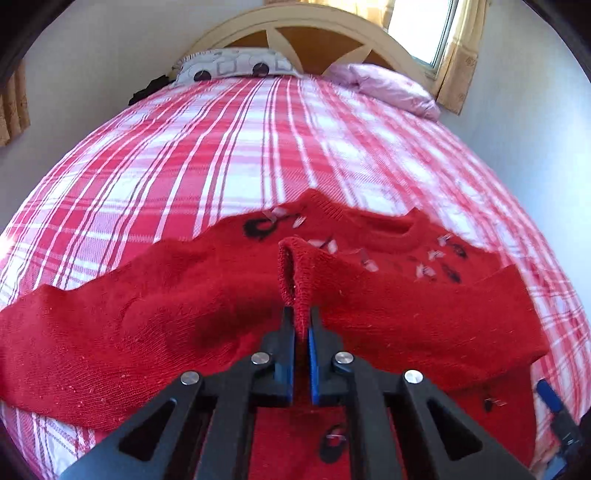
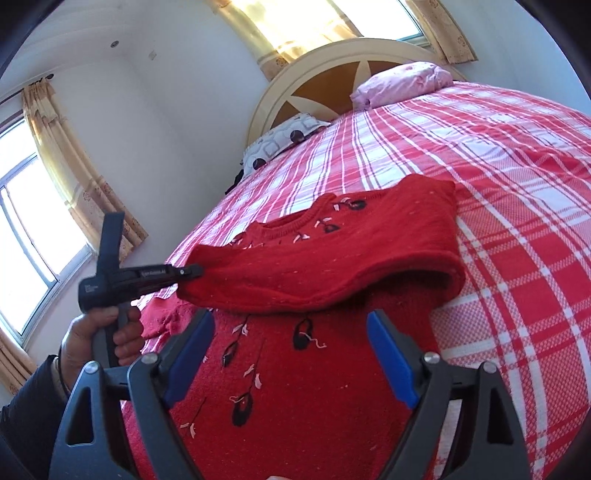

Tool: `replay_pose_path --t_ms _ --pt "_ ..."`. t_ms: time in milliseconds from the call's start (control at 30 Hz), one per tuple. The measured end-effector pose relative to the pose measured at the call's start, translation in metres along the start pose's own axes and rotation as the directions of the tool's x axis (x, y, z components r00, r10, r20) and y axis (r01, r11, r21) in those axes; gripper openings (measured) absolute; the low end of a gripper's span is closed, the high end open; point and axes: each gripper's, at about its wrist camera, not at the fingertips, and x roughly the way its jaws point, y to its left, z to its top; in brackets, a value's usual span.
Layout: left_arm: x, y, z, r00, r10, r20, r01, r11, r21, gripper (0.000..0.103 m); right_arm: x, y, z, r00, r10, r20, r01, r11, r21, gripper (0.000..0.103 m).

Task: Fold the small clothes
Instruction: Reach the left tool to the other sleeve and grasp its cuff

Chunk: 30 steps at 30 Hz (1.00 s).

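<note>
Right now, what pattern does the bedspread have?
Red, pink and white plaid on the bedspread, clearest in the left wrist view.

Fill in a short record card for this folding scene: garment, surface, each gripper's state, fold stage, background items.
garment: red sweater with black and white motifs
surface: plaid bedspread
left gripper: shut on sleeve cuff, lifted across the body
right gripper: open, hovering over the sweater, holding nothing
fold stage: one sleeve drawn across the chest
background: patterned pillow, pink pillow, headboard
</note>
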Motion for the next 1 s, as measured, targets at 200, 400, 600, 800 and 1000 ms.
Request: replay_pose_path --t_ms 200,400,600,800,1000 --pt "0.016 0.002 -0.009 0.999 0.011 -0.040 -0.010 1.000 0.009 0.007 0.001 -0.001 -0.001 1.000 -0.016 -0.007 0.016 1.000 0.007 0.089" --pt "-0.003 -0.001 -0.011 0.999 0.040 -0.009 -0.039 0.995 0.096 0.008 0.001 -0.003 -0.001 1.000 -0.015 -0.006 0.015 1.000 0.016 0.090" --pt "-0.014 0.003 -0.005 0.999 0.044 0.009 -0.045 0.992 0.121 0.008 0.001 -0.003 0.000 1.000 -0.023 -0.007 0.023 1.000 0.018 0.090" --pt "-0.020 0.004 0.000 0.997 0.070 0.026 -0.072 0.989 0.128 0.008 0.003 -0.001 0.000 0.999 -0.035 -0.016 0.035 0.999 0.008 0.090" --pt "-0.045 0.041 -0.019 1.000 0.026 -0.006 -0.025 0.996 0.081 0.008 0.004 -0.005 0.000 0.999 -0.040 -0.022 0.041 0.999 0.030 0.090"
